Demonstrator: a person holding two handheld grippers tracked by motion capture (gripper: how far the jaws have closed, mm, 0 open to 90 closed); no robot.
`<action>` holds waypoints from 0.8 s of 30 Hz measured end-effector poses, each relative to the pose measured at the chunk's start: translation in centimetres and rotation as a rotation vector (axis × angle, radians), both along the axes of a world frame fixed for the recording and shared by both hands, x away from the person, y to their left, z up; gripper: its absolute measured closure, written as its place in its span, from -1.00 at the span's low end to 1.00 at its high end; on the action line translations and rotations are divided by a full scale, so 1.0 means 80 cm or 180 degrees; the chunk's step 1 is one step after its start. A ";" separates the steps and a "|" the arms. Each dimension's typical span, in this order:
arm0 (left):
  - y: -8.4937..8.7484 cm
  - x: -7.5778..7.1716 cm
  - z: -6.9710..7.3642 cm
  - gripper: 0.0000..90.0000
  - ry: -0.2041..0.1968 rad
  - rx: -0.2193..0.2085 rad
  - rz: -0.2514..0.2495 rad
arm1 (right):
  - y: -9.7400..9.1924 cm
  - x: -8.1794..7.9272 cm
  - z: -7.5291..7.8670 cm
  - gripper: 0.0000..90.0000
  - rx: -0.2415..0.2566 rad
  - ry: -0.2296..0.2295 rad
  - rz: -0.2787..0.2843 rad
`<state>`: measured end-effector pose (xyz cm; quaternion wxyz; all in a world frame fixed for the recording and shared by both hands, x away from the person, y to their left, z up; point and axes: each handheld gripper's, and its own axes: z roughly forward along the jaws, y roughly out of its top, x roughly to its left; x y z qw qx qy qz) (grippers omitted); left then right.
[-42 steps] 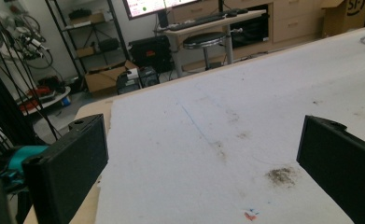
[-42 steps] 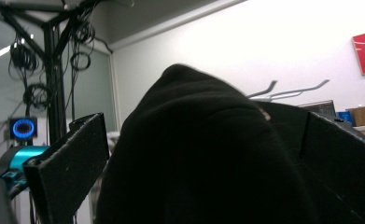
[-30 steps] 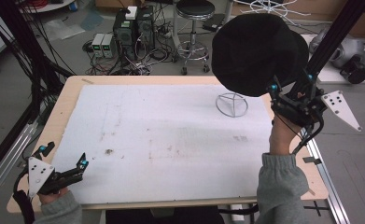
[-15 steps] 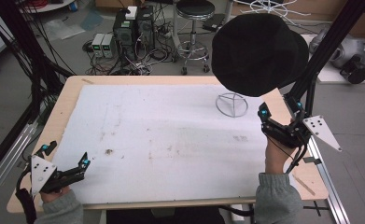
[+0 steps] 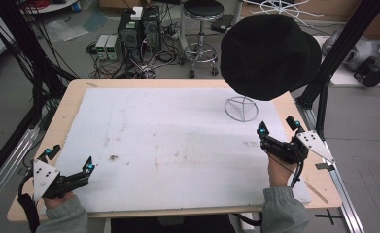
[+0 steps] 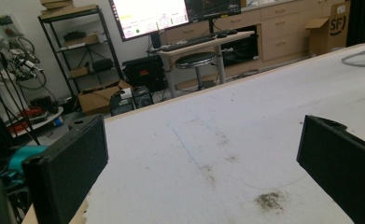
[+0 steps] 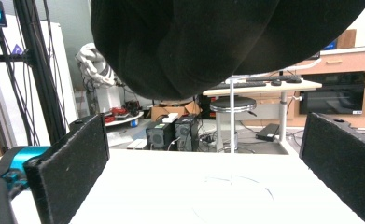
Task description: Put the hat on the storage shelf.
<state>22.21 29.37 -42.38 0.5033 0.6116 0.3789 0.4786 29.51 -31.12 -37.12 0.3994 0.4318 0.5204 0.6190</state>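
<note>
Left tool (image 5: 68,167) at the near left corner of the surface (image 5: 168,141), held low over the white cover, jaws spread wide with nothing between them. Seen from the left gripper view: both black jaws well apart, stained white cover beyond, a small dark smudge (image 6: 270,200) lying between the jaws and a little ahead. Farther along the cover, faint brownish marks (image 5: 178,156) near the middle.

Toward the right: black hat (image 5: 269,54) perched on a thin wire stand (image 5: 241,108), raised well above the surface at the far right part. Round wire base of the stand resting on the cover, upright rod rising into the underside of the hat.

Right tool (image 5: 278,130) near the right edge, just on the near side of the stand's base, clear of both hat and stand, jaws parted and empty. Seen from the right gripper view: hat (image 7: 217,42) overhead across the top, thin rod and ring of the stand (image 7: 231,182) centred between the two open jaws, farther off.
</note>
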 end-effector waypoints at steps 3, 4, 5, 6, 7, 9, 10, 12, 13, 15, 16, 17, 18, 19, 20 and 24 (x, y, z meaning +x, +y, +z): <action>-0.005 0.005 0.000 -0.95 -0.0004 0.0002 -0.0038 | -0.001 -0.001 0.000 -0.99 -0.0016 -0.0003 0.0005; -0.007 0.007 0.000 -0.95 0.0005 -0.0002 -0.0059 | -0.001 -0.002 0.000 -0.99 -0.0021 -0.0005 -0.0008; -0.008 0.009 0.000 -0.95 0.0002 -0.0003 -0.0063 | -0.002 -0.003 -0.001 -0.99 -0.0030 -0.0003 -0.0004; -0.010 0.011 0.000 -0.95 0.0005 0.0010 -0.0077 | -0.004 -0.004 -0.001 -0.99 -0.0033 -0.0009 -0.0023; -0.012 0.012 0.000 -0.95 0.0015 0.0020 -0.0095 | -0.005 -0.005 -0.003 -0.99 -0.0006 0.0002 -0.0025; -0.016 0.014 0.001 -0.95 -0.0002 0.0018 -0.0107 | -0.010 -0.008 -0.005 -0.99 0.0034 0.0048 -0.0046; -0.016 0.014 0.002 -0.95 -0.0001 0.0034 -0.0129 | -0.012 -0.009 -0.007 -0.99 0.0068 0.0054 -0.0053; -0.019 0.016 0.002 -0.95 -0.0033 0.0032 -0.0152 | -0.017 -0.012 -0.008 -0.99 0.0116 0.0047 -0.0079; -0.020 0.018 0.002 -0.95 -0.0026 0.0034 -0.0157 | -0.018 -0.014 -0.008 -0.99 0.0118 0.0061 -0.0093; -0.021 0.022 0.001 -0.95 -0.0008 0.0008 -0.0171 | -0.020 -0.017 -0.007 -0.99 0.0083 0.0042 -0.0137; -0.021 0.024 0.000 -0.95 0.0008 0.0014 -0.0180 | -0.020 -0.017 -0.008 -0.99 0.0080 0.0048 -0.0146; -0.021 0.026 0.000 -0.95 0.0017 0.0011 -0.0183 | -0.022 -0.016 -0.008 -0.99 0.0052 0.0032 -0.0153; -0.022 0.028 -0.001 -0.95 0.0026 -0.0013 -0.0187 | -0.022 -0.016 -0.009 -0.99 0.0062 0.0061 -0.0153; -0.022 0.030 -0.001 -0.95 0.0043 0.0002 -0.0197 | -0.022 -0.015 -0.011 -0.99 0.0055 0.0078 -0.0156; -0.023 0.030 -0.001 -0.95 0.0042 0.0001 -0.0195 | -0.023 -0.014 -0.013 -0.99 0.0043 0.0090 -0.0148; -0.024 0.027 0.001 -0.95 -0.0013 -0.0013 -0.0193 | -0.023 -0.015 -0.016 -0.99 0.0002 0.0144 -0.0154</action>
